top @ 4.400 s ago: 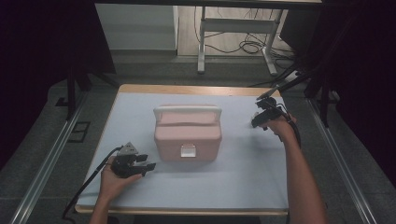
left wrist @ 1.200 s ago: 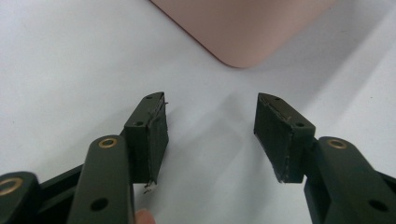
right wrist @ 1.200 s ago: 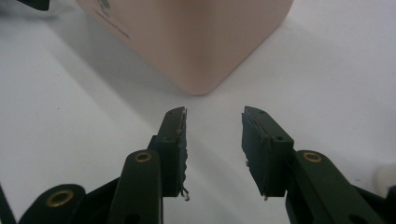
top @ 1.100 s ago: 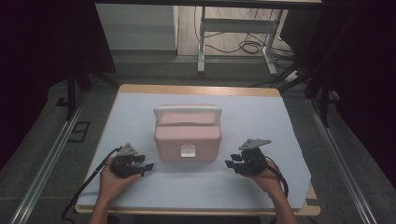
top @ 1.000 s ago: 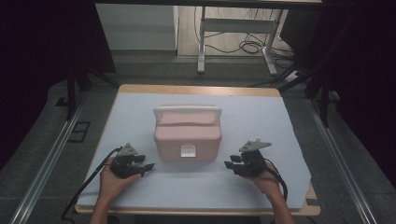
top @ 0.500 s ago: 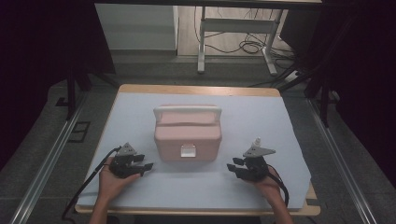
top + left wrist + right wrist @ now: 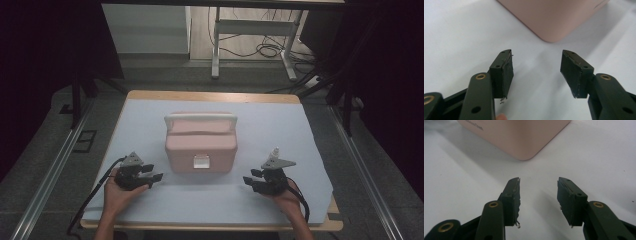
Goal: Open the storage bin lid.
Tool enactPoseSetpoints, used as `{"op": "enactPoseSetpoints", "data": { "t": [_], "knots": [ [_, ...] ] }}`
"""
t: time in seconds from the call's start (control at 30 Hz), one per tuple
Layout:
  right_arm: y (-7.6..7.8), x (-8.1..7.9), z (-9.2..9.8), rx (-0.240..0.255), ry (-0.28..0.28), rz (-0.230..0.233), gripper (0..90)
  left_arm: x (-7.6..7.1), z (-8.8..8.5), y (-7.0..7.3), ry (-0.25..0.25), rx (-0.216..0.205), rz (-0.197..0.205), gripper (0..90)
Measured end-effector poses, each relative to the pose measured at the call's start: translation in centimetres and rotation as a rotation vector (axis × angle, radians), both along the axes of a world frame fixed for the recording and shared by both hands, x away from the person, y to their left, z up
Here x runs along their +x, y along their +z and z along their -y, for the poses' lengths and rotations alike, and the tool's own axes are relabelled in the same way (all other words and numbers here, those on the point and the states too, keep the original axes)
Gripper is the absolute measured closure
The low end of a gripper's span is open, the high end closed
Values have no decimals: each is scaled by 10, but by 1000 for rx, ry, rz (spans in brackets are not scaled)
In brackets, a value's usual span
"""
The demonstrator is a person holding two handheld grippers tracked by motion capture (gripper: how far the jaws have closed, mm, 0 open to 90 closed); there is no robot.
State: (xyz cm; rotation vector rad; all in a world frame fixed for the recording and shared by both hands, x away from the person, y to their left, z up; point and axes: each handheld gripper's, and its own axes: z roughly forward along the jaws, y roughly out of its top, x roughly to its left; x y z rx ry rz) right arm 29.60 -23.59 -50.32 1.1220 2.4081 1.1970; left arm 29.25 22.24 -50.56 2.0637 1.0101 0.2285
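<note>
High view: a pink box (image 7: 201, 145) with a white handle (image 7: 201, 119) and front latch (image 7: 201, 161) sits mid-table on the white sheet (image 7: 300, 135), between the left gripper (image 7: 151, 174) and right gripper (image 7: 251, 180); it looks rigid, smooth and probably light, best lifted by the handle. Left gripper view: jaws parted, empty, near a box corner (image 7: 549, 37). Right gripper view: jaws apart, having just been opening, nothing between them.
</note>
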Motion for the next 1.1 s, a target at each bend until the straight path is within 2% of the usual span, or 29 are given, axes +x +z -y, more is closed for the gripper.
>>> {"op": "enactPoseSetpoints", "data": {
  "t": [0.1,0.2,0.23,0.3,0.33,0.4,0.43,0.53,0.6,0.7,0.9,1.0,1.1],
  "knots": [
    [-2,0,-1,-2,1,-4,509,1,-5,8,-8,-5,-4,402],
    [-3,-1,-2,-3,9,-4,493,4,-13,24,-20,-38,13,404],
    [-3,-1,-3,-5,11,-2,492,5,-15,29,-29,-33,20,406],
    [-4,-1,-4,-7,15,-3,490,8,-21,43,-39,7,39,409],
    [-5,-1,-5,-10,20,-4,489,11,-24,50,-53,11,46,409],
    [-6,-1,-7,-16,30,-3,486,18,-33,66,-85,-16,56,410],
    [-5,-1,-7,-19,34,-2,485,21,-36,75,-90,-14,66,413],
    [-4,-1,-8,-23,38,3,485,34,-40,98,-123,26,83,417],
    [-4,-1,-8,-21,33,2,485,44,-38,110,-155,53,85,418],
    [-5,-2,-8,-29,30,-6,481,57,-31,127,-203,70,91,420],
    [-7,-2,-6,-42,27,-11,479,82,-7,154,-306,160,83,422],
    [-7,-3,-5,-44,26,-12,479,92,3,168,-356,174,77,421],
    [-6,-3,-4,-43,27,-7,478,99,13,181,-426,206,75,419]
  ]
}}
